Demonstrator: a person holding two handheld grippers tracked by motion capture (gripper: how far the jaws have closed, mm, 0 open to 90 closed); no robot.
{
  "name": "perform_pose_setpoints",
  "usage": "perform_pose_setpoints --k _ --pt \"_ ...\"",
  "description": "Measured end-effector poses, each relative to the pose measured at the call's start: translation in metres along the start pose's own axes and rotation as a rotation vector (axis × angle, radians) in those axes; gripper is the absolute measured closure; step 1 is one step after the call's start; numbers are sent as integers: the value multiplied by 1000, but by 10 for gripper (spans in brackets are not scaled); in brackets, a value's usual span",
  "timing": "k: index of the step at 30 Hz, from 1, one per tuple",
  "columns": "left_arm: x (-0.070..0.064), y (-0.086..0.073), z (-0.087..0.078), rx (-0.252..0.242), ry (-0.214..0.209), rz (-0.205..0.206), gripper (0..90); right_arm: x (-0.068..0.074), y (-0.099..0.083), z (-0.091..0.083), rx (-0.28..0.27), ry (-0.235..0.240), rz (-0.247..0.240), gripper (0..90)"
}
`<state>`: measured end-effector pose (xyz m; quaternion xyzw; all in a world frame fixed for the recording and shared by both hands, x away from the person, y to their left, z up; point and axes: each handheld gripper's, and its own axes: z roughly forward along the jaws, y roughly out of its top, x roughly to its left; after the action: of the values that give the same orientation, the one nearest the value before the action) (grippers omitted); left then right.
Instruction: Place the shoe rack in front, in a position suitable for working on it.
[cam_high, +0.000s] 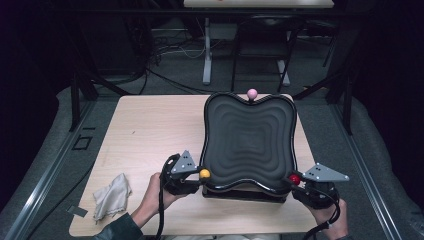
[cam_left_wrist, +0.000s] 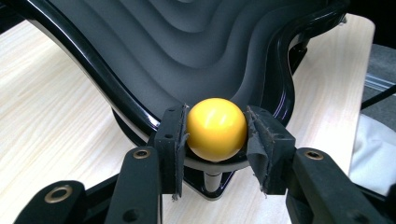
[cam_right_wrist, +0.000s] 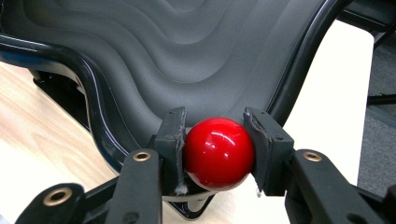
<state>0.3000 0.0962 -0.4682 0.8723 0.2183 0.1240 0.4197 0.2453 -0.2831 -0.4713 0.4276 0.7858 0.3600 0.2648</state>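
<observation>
A black wavy-surfaced tray (cam_high: 248, 140) stands on the wooden table, with ball knobs at its corners. My left gripper (cam_high: 192, 176) is shut on the yellow ball knob (cam_high: 205, 174) at the tray's near left corner; the left gripper view has the yellow ball (cam_left_wrist: 216, 129) squeezed between both pads (cam_left_wrist: 173, 140). My right gripper (cam_high: 306, 186) is shut on the red ball knob (cam_high: 295, 179) at the near right corner, and the red ball (cam_right_wrist: 218, 152) sits tight between its pads (cam_right_wrist: 262, 142). A pink ball knob (cam_high: 252, 93) tops the tray's far edge.
A crumpled beige cloth (cam_high: 111, 195) lies on the table (cam_high: 150, 130) at the near left. Beyond the table's far edge are chair and desk legs (cam_high: 207, 55) and cables on a dark floor.
</observation>
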Motion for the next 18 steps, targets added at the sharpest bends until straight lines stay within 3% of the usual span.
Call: perform_pose_setpoints --k 18 --pt "29 -15 -16 -3 53 -53 600 10 26 35 -10 32 -45 600"
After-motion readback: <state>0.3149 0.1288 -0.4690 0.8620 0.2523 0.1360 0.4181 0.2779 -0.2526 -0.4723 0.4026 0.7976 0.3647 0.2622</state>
